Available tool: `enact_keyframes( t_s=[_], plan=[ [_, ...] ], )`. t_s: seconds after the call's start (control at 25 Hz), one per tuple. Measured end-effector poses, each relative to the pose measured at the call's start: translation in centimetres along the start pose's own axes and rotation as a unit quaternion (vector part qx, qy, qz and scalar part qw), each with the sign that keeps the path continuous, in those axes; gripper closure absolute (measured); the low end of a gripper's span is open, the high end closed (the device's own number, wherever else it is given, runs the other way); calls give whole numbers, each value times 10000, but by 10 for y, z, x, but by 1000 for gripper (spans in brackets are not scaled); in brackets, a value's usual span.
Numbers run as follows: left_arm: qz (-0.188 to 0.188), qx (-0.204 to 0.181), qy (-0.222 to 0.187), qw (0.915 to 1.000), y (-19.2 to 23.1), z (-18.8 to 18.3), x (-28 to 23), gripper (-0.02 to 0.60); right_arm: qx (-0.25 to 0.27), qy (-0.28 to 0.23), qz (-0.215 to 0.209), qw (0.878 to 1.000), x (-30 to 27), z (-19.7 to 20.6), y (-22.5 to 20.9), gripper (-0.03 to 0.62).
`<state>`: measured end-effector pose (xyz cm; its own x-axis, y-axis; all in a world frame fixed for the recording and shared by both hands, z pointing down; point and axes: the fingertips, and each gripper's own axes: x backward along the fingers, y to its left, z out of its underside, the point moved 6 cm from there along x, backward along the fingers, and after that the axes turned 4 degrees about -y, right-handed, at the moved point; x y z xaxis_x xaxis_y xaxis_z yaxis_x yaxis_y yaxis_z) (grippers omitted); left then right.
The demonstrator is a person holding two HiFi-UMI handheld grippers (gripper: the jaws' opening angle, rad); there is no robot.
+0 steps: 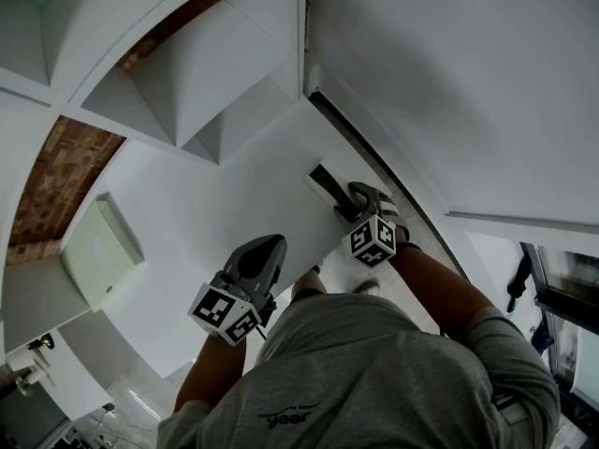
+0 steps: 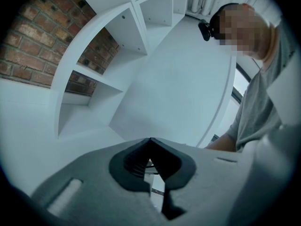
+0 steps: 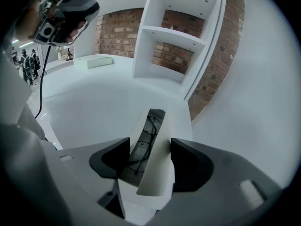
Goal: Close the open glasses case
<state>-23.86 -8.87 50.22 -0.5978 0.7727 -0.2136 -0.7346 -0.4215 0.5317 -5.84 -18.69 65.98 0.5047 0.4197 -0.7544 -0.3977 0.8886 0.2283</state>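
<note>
Here the right tool (image 3: 150,147) straddles the white case (image 3: 157,178) on the tabletop (image 3: 94,102), its jaws set against both sides, the lid half raised over glasses (image 3: 143,142) between them; the left tool (image 2: 150,140), well off to its left, is closed, tips together, on nothing

Your head view looks steeply down on the table (image 1: 215,204), sharing the glasses case (image 1: 326,185) with the close right gripper view.

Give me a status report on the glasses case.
Left hand-held gripper shut, empty. Right hand-held gripper clamped across white rectangular glasses case. Lid half folded over dark wire glasses inside. Nothing blocking.
</note>
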Motion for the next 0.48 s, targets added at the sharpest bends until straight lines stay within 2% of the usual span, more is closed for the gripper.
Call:
enact_keyframes(
  t_s=[0.24,0.36,0.48],
  plan=[
    [11,-16,-10,10000,0,0,-2,586,273,7,5,9996,0,-1,5,350],
    [16,-6,21,10000,-1,1,-3,584,474,36,-255,9985,-1,-3,18,348],
    [27,23,47,10000,-2,1,-3,585,389,30,-528,9978,-2,-4,29,327]
  ],
)
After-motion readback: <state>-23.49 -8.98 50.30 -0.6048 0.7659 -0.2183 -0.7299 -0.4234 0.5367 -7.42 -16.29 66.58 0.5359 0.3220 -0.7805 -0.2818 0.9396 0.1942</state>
